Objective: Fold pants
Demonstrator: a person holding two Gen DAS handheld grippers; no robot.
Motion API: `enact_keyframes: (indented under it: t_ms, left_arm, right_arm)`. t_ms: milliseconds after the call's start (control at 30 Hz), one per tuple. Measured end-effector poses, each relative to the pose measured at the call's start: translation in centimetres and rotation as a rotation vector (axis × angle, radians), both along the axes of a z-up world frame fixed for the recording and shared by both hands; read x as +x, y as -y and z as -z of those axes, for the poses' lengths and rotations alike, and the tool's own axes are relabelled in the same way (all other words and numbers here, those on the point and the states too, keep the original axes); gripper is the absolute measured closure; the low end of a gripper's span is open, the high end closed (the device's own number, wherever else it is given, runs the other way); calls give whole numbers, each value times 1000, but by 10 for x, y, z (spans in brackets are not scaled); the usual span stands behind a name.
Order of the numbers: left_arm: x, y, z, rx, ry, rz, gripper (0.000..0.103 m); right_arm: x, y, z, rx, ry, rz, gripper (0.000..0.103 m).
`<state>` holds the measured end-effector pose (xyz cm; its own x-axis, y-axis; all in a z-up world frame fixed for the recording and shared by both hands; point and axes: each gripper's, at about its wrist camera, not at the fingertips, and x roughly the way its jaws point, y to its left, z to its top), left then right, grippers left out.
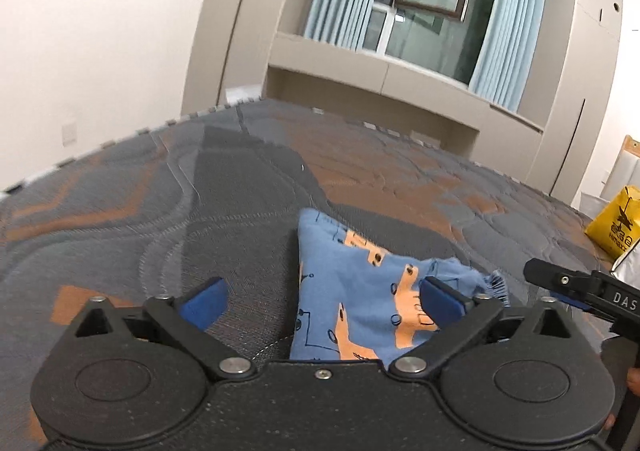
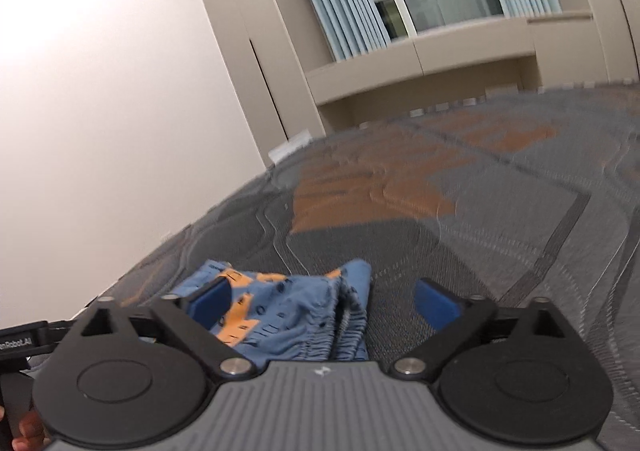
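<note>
Left gripper, jaws apart; "DAS" reads on the right gripper, whose jaws are also spread. Blue patterned pants lie bunched on the mattress between both jaw pairs, ungripped.

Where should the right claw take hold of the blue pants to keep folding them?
Probably the gathered waistband of the pants, coming in low and straight ahead from the near edge. It bunches up off the mattress between the open right claw, so the fingers can close across it. The left claw is open too, over the flat part.
</note>
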<state>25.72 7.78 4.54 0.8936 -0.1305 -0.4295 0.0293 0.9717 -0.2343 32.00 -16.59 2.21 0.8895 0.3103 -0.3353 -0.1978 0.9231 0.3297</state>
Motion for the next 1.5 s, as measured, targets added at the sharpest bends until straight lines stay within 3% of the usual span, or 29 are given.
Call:
enact_keyframes:
  t_ms: [333,733,900,1100,1500]
  left_arm:
    - [-63,17,-27,46,63,6,1]
    - [-127,34,-31,60,174,-58,1]
    - [-154,39,-17,80,166,-56,1]
    - [-189,48,6,147,213,-14,1]
    - [-227,33,39,193,181,-38,1]
  right_arm:
    - [-77,-2,-31,-62,148,43,0]
    - [-148,0,-38,-87,198,59,0]
    - [-186,-6,-26,-121,233,101,0]
    - [-224,-24,-7,-225,277,114,0]
    - [-261,-28,31,-227,203,184,0]
